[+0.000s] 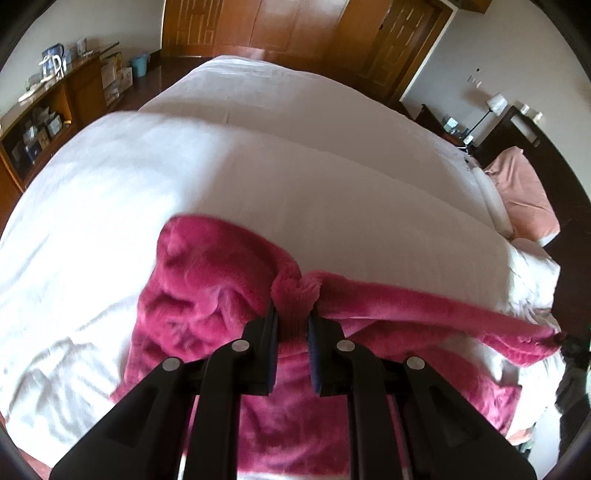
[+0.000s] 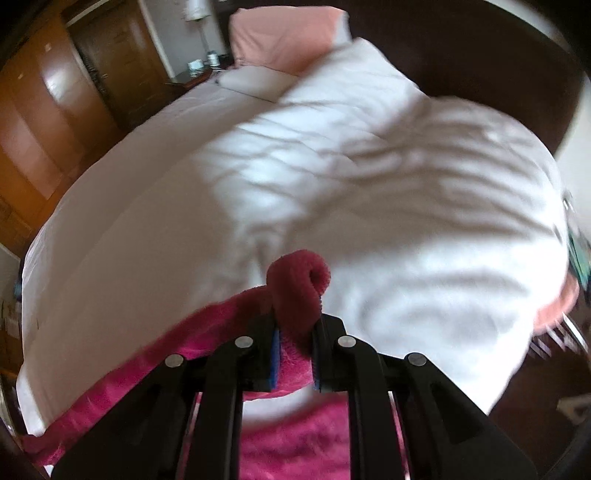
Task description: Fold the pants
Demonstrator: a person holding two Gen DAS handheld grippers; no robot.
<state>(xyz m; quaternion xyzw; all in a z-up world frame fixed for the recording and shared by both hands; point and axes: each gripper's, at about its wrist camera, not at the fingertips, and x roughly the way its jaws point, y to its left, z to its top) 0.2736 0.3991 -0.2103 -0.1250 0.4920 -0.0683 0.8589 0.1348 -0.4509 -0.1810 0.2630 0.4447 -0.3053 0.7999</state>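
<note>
On my left feed, the left gripper (image 1: 293, 314) has its black fingers pinched on a bunched ribbed edge of the fuzzy magenta fleece pants (image 1: 207, 288). From that pinch a taut band of the fabric runs off to the right edge of the view; the rest of the garment hangs and lies crumpled below and to the left, over the near side of the wide bed with its white rumpled duvet (image 1: 110, 206).

On my right feed, the right gripper (image 2: 297, 325) clamps another part of the same pants (image 2: 295, 291), a curled-over roll of fleece standing up between its fingers, with more magenta cloth trailing left and down along the bed's (image 2: 369, 192) near edge. This view is blurred.

Round the room, I can see a salmon-pink pillow (image 1: 524, 192) at the head of the bed against a dark headboard (image 2: 480, 55), a white pillow (image 1: 491, 199) beside it, and a lamp with a white shade (image 1: 495, 102) on the nightstand. Glossy brown wooden wardrobe doors (image 1: 295, 26) fill the far wall. A low wooden shelf unit (image 1: 48, 110) cluttered with small items stands on the left, with a light blue bucket (image 1: 139, 66) near it on the floor.
</note>
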